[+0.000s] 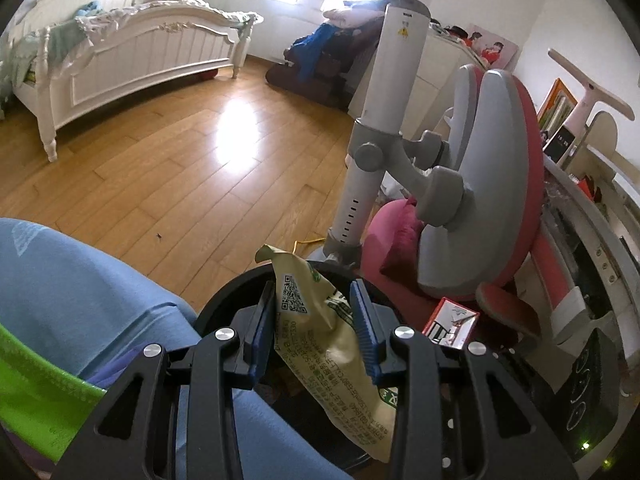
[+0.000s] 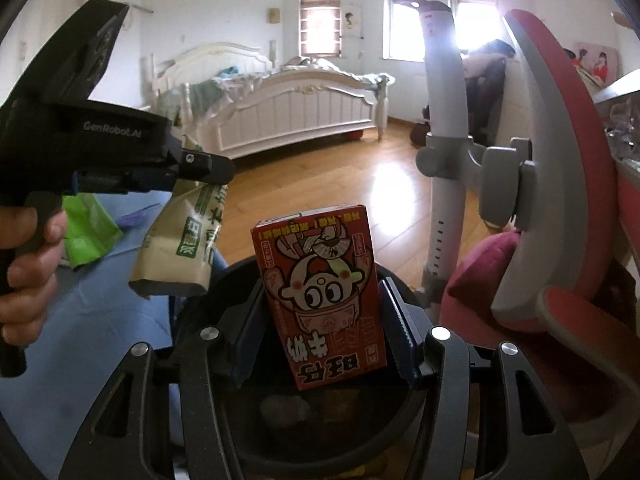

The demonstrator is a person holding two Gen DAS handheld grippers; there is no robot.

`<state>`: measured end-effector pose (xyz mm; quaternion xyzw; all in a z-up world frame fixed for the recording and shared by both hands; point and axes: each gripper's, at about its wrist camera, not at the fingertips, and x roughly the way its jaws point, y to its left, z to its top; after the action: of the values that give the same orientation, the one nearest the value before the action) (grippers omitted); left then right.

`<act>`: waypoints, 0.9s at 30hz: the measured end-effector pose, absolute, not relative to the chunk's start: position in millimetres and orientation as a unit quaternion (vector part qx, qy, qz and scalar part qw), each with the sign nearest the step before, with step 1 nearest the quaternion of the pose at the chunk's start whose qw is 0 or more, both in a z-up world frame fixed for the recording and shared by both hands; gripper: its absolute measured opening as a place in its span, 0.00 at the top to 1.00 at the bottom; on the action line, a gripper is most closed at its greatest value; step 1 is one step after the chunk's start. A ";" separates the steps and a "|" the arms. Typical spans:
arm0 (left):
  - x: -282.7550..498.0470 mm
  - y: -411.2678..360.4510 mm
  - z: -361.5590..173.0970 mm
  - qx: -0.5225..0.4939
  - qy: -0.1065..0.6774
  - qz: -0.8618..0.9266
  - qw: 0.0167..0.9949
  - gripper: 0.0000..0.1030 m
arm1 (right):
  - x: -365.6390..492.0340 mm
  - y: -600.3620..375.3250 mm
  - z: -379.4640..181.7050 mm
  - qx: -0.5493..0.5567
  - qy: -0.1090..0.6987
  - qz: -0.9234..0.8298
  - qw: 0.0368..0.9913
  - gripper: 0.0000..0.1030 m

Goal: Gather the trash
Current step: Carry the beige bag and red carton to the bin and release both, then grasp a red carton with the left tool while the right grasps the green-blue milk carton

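Left gripper [image 1: 316,322] half closed on a crumpled beige foil snack wrapper [image 1: 320,344]; right gripper [image 2: 320,320] clamped on a red cartoon-printed cardboard carton [image 2: 326,300], both hanging just above a round black plastic bin [image 2: 320,420] directly below the fingers. Best to lower each piece inside the rim before letting go, wrapper first since it probably snags. Contents of the bin too dark to make out.

Left wrist view looks along its fingers, down over a black bin [image 1: 224,292], close. Right wrist view faces the same way, just beside. Both share the bed [image 1: 132,52] [image 2: 288,108] and chair [image 1: 492,184] [image 2: 560,184].
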<state>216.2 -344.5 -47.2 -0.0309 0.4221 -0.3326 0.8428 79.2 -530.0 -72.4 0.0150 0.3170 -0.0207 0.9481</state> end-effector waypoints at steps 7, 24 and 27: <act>206.3 -339.9 -33.5 -0.017 0.387 -0.308 0.869 0.08 | 72.3 -526.5 -70.2 0.011 0.319 -0.024 0.947 0.24; 149.8 -165.3 35.1 -0.022 0.332 -0.236 0.913 0.08 | 90.9 -419.7 -1.7 -0.009 0.302 0.129 0.945 0.24; 145.3 -111.1 30.2 -0.029 0.326 -0.176 0.929 0.06 | 104.7 -383.7 18.4 -0.020 0.298 0.182 0.937 0.24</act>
<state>145.3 -111.1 30.2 -0.0288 0.3256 -0.1759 0.9286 104.7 -383.7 18.4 -0.0204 0.2979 0.1816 0.9370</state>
